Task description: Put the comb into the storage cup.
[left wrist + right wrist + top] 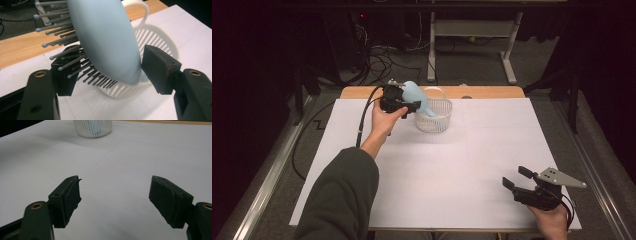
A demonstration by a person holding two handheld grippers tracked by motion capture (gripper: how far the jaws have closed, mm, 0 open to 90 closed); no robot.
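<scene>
A light blue hairbrush [414, 93] with grey bristles is tilted over the left rim of a white slotted basket [435, 120] at the table's back middle. Its narrow end points down into the basket. My left gripper [410, 106] is shut on the hairbrush [107, 37]: one jaw presses into the bristles, the other against the smooth back. The basket [162, 42] stands just beyond the left gripper [107, 71]. My right gripper [514, 176] is held open over the front right of the table, with nothing between its fingers. In its own view the right gripper [115, 195] faces the distant basket [92, 128].
A white sheet [462, 165] covers the tabletop, and a strip of bare wood [492, 92] shows along the far edge. Cables and a desk frame [472, 30] lie on the floor behind the table. A dark sleeve [342, 200] reaches in from the front left.
</scene>
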